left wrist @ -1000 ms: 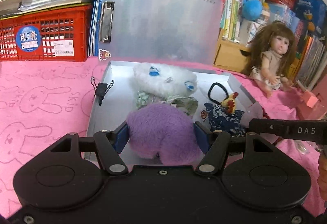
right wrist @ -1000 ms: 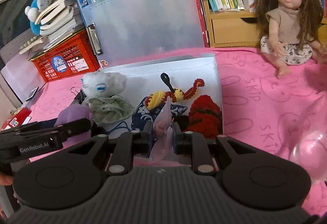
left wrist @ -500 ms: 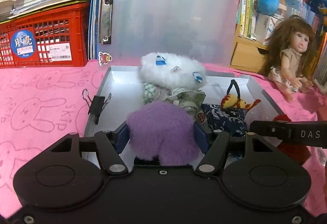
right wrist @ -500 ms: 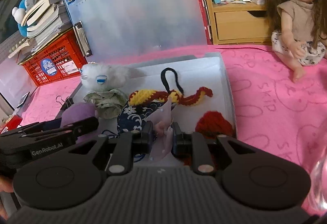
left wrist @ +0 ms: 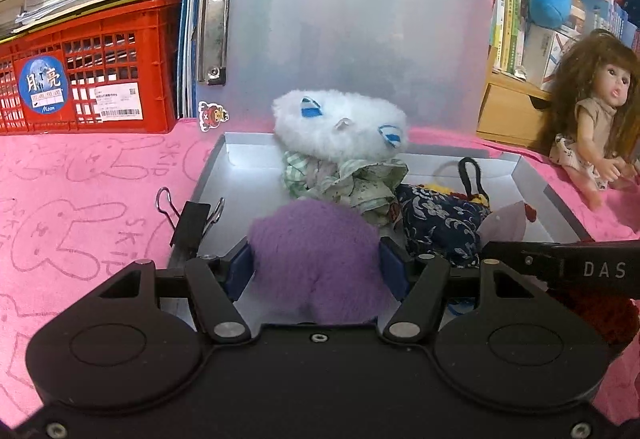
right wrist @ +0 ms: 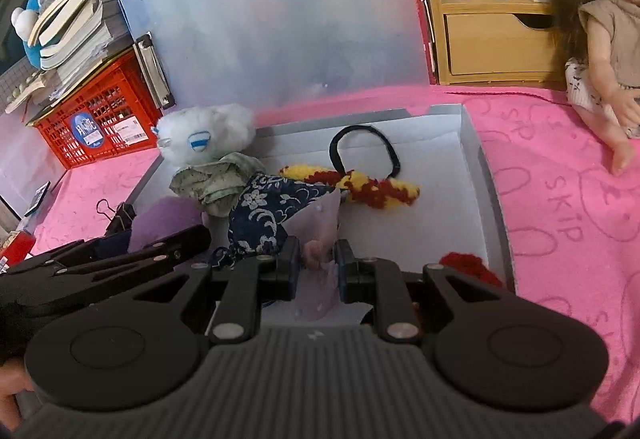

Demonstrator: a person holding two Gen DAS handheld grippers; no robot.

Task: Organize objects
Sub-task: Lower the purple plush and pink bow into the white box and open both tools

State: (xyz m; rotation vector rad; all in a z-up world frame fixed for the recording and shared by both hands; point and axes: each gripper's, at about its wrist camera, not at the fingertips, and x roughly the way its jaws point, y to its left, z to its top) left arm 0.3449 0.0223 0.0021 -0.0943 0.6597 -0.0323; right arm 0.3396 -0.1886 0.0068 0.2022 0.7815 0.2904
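Most toys already lie in the white box (right wrist: 476, 159). Left tool (left wrist: 314, 267) pinches a purple plush (left wrist: 316, 259); right tool (right wrist: 318, 265) pinches a translucent pouch (right wrist: 326, 223), both unplaced.

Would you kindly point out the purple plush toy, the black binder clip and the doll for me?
purple plush toy (left wrist: 316, 259), left wrist view, middle of its fuzzy body.
black binder clip (left wrist: 191, 223), left wrist view, its black body.
doll (right wrist: 604, 27), right wrist view, its beige top.
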